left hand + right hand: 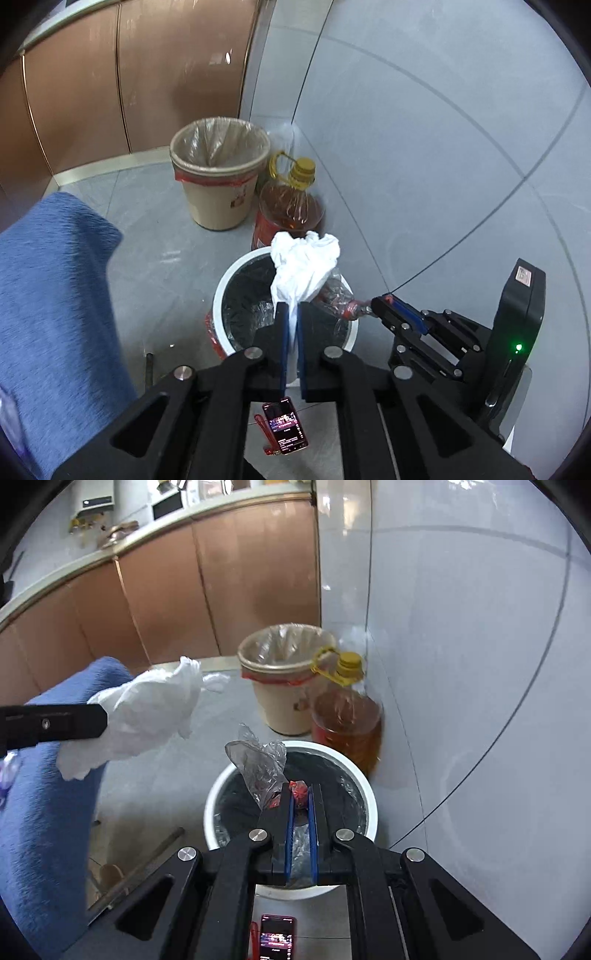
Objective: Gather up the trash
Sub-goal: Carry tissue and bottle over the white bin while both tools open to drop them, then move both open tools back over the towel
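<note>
Both tongs over the white bin. The left gripper [292, 310] is clamped on a crumpled white tissue [304, 266], which billows out past its tips; the right gripper [301, 794] is clamped on a clear plastic wrapper with a red end [264, 768]. Directly below and ahead of both sets of tips stands the white bin with a black liner [364, 786]. Beyond the tips lie an oil bottle [291, 206] and, farther off, a beige lined bin [218, 173]; a blue cloth [55, 295] lies to the left of the left tongs.

Risks, as judged from this arrangement: the tissue hangs near the far rim of the white bin, so a release here may drop it on the rim or beside the oil bottle. The light wrapper may cling to the blue pads or drift outside the liner. The two tongs are near each other, so the trash pieces may tangle if released together.
</note>
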`<action>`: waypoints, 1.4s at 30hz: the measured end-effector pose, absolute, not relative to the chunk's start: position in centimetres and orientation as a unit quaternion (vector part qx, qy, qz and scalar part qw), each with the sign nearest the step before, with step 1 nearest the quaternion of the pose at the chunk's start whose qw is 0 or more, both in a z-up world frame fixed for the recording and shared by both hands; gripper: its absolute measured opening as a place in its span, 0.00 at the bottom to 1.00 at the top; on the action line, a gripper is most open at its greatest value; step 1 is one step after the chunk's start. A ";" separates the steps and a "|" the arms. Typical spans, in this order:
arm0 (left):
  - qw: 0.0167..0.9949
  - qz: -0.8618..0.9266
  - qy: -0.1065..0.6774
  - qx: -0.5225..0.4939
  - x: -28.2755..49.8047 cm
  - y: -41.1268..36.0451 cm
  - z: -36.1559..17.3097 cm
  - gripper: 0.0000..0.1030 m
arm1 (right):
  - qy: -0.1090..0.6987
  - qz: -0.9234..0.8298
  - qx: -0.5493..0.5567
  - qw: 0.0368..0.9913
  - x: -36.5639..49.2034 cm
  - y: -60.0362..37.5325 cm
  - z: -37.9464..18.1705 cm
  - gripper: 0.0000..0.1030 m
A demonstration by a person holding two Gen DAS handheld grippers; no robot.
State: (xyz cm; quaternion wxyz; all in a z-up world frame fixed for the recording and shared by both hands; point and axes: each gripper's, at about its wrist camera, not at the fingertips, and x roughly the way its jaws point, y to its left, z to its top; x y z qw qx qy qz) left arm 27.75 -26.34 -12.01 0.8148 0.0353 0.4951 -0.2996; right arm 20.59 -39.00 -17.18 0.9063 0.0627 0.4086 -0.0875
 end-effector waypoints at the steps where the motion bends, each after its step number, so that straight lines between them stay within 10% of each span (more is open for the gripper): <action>1: 0.813 -0.297 0.499 0.036 28.1 -26.7 -12.5 0.05 | 0.413 -0.091 0.064 0.904 21.1 -39.3 -17.6 0.07; 7: 0.804 -0.284 0.522 0.031 30.4 -28.7 -15.3 0.06 | 0.429 -0.106 0.060 0.895 23.3 -40.0 -19.1 0.08; 12: 0.794 -0.276 0.542 0.011 31.8 -29.1 -17.1 0.41 | 0.442 -0.109 0.050 0.889 25.6 -40.4 -20.5 0.14; 19: 0.812 -0.275 0.514 0.004 31.2 -27.9 -15.4 0.42 | 0.438 -0.114 0.038 0.891 25.4 -40.0 -20.2 0.42; 42: 0.909 -0.236 0.345 -0.006 16.8 -11.4 1.3 0.42 | 0.291 -0.023 0.026 0.956 14.1 -29.0 -3.3 0.44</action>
